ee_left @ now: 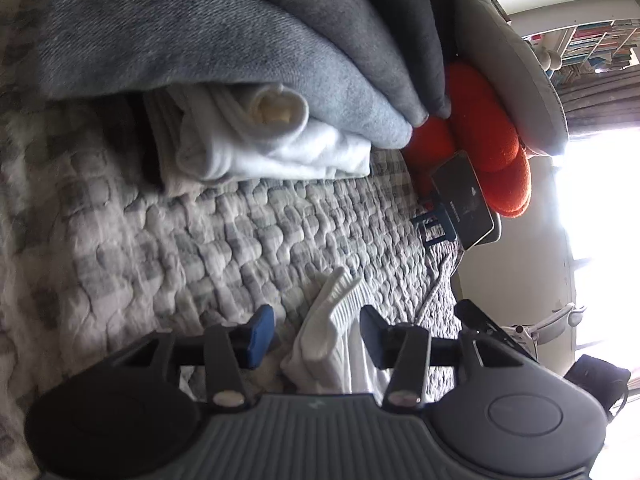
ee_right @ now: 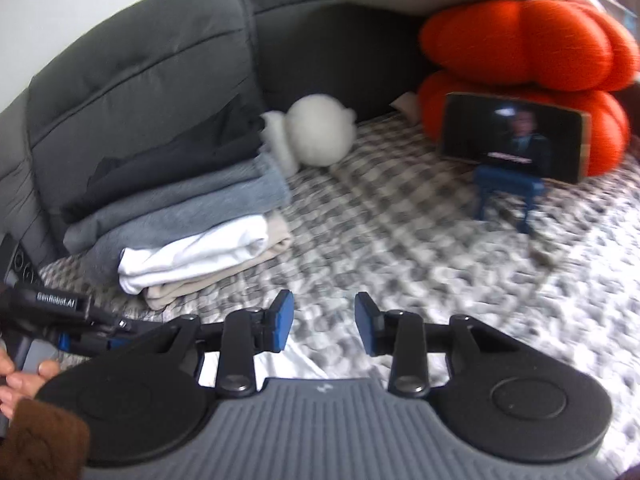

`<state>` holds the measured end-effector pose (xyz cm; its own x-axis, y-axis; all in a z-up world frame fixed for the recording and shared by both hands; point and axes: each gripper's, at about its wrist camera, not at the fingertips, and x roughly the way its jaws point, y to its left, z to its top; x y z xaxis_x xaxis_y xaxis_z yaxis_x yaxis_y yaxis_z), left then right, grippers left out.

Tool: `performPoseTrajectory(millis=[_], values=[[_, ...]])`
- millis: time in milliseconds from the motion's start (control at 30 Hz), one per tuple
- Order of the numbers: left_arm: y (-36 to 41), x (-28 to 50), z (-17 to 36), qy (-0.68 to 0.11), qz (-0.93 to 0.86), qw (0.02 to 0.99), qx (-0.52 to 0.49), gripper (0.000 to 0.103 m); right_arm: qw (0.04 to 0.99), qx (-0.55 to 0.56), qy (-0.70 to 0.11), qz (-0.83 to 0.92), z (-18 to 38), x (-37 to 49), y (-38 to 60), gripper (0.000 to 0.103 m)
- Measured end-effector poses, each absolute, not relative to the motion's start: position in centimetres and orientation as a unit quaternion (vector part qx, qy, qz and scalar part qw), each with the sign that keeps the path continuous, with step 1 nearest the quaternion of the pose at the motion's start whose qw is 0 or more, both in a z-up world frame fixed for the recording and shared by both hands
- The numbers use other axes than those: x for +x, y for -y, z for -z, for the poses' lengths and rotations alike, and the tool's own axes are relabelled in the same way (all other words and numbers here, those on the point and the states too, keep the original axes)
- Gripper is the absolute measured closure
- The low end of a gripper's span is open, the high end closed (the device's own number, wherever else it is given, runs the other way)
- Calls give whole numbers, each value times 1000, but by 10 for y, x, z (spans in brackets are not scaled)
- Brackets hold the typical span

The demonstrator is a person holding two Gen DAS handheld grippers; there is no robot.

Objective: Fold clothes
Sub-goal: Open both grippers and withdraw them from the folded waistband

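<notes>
both grippers' jaws spread, empty; white garment (ee_left: 320, 340) at 6 o'clock, slack enough to slip; folded stack (ee_right: 180, 216) at 10 o'clock, easily toppled.

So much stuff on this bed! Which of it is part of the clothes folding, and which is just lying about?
Part of the job:
- stack of folded clothes
- white garment between the open fingers of the left hand-held gripper
- right hand-held gripper, open and empty

Just lying about:
- orange cushions
- phone on its blue stand
- white plush toy
- quilt
</notes>
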<state>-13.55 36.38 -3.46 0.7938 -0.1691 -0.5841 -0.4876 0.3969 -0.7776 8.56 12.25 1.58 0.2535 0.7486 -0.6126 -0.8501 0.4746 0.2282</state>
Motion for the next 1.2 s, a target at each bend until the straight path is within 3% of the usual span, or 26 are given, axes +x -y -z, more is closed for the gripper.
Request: performPoseTrajectory(millis=[100,600,667,700,733,800,1100,1200], values=[[-353,-136,33,-318,-102,785,-522,44,814,-61,-320,-481,-33,82,-81,60],[-326,-112,32,-349,-137,792,-482,41,910,101,-326,-235,-28,-12,212,56],[-318,-105,30,-354,-150,802,-457,47,914,119,-332,-201,-23,-34,244,56],[-314,-102,29,-358,-157,807,-442,67,915,128,-335,-184,-20,-45,259,56],[-314,-100,31,-362,-164,805,-441,79,916,137,-334,-176,-20,-54,270,56],[-318,-100,33,-363,-175,800,-444,87,917,166,-329,-153,-19,-78,299,56],[-319,-104,25,-356,-198,834,-373,90,917,219,-328,-56,-6,-129,383,56],[-311,-102,25,-358,-200,842,-350,87,911,246,-329,-30,13,-136,396,56]])
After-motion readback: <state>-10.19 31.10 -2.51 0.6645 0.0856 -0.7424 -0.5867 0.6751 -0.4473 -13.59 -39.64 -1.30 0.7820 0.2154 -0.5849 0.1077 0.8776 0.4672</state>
